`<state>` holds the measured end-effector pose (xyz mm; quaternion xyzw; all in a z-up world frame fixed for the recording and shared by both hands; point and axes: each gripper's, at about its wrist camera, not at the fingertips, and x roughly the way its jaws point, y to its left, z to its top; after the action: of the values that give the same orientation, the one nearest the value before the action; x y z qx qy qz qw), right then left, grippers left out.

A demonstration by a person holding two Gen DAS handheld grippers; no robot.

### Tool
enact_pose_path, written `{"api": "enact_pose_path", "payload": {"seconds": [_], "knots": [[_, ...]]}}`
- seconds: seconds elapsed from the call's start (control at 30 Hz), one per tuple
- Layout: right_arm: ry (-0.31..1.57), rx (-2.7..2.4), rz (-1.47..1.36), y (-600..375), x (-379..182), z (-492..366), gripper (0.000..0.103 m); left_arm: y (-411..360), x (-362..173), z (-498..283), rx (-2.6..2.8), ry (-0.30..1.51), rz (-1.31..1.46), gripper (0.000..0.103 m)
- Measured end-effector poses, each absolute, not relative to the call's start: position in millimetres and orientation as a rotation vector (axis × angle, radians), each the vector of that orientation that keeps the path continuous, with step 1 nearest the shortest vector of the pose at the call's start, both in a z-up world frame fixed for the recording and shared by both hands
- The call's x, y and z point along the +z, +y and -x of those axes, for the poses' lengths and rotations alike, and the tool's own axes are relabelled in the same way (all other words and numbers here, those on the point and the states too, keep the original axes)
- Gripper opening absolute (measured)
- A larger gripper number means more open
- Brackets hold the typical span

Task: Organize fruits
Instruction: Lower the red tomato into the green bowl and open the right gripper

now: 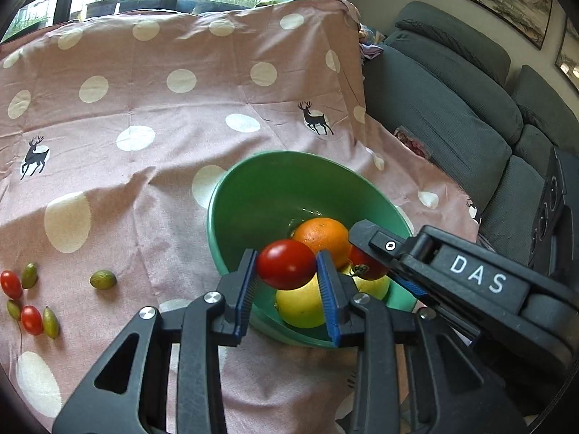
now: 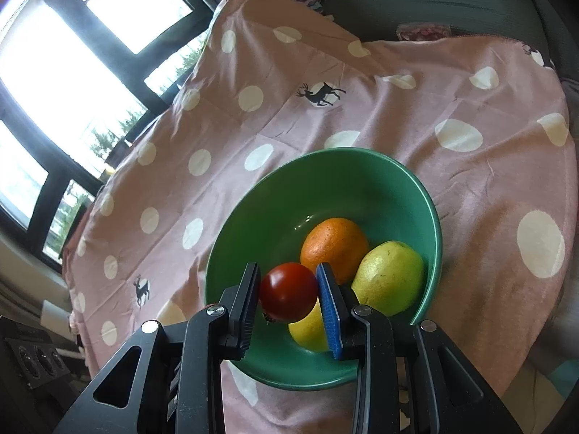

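Observation:
A green bowl (image 1: 249,195) (image 2: 380,173) on the pink dotted cloth holds an orange (image 1: 320,235) (image 2: 334,244), a yellow-green pear (image 2: 389,276) and a yellow lemon (image 1: 300,302) (image 2: 309,329). My left gripper (image 1: 287,266) is shut on a red cherry tomato (image 1: 286,264) above the bowl's near rim. My right gripper (image 2: 288,291) is shut on another red tomato (image 2: 287,291) over the bowl; it shows from the right in the left wrist view (image 1: 372,264). Loose cherry tomatoes (image 1: 11,284) (image 1: 32,320) and green olive-like fruits (image 1: 103,279) (image 1: 29,275) lie at the left.
A grey sofa (image 1: 452,108) stands right of the table. Windows (image 2: 54,72) are behind it. A black speaker (image 2: 36,361) sits low at the left of the right wrist view. The cloth (image 1: 144,108) hangs over the table's edges.

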<state>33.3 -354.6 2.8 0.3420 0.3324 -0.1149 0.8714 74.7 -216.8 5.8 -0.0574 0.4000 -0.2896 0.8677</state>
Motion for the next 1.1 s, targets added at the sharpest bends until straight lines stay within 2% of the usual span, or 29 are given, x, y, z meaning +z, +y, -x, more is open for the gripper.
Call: {"api": "enact_pose_path", "payload": {"seconds": [1.1], "knots": [[0.751,-0.321,-0.728,-366,-12,-37,0.035,-229,-12,-79,-0.638,0.879,0.134,0.033]]}}
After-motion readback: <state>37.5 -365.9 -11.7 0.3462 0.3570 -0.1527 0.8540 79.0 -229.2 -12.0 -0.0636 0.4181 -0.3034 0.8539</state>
